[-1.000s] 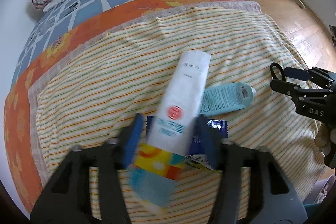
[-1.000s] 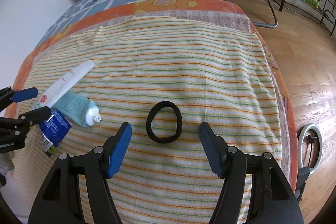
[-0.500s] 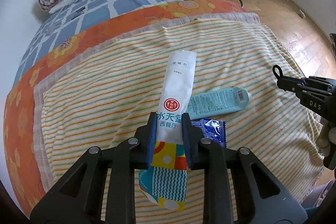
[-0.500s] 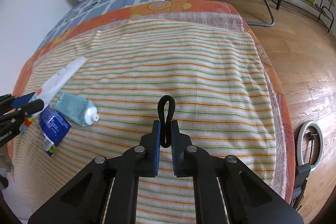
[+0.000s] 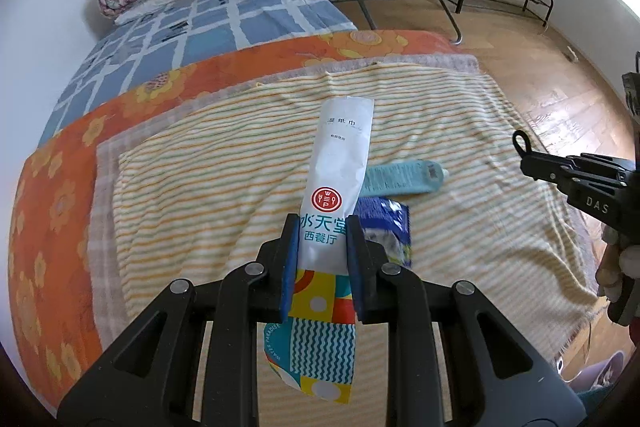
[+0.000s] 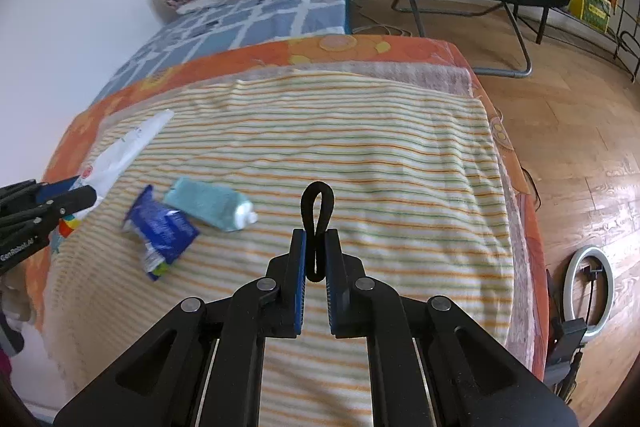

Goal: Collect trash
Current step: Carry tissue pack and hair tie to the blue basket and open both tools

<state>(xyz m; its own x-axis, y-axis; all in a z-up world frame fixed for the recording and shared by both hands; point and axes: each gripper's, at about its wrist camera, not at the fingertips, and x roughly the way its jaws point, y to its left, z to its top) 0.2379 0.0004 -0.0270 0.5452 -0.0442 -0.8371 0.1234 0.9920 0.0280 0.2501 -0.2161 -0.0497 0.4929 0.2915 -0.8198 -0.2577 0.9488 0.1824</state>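
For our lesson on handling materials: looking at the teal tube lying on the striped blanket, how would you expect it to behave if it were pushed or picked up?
The teal tube looks flattened at its crimped end, so it probably dents under a squeeze. Its round white cap suggests it might roll a little if nudged sideways, though the soft blanket would likely stop it. It seems partly emptied, so probably light.

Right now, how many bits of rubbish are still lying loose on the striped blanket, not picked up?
2: a teal plastic tube and, touching its left side, a crumpled blue foil wrapper. The long white paper packet and black hair loop are held in fingers. Nothing seems hidden.
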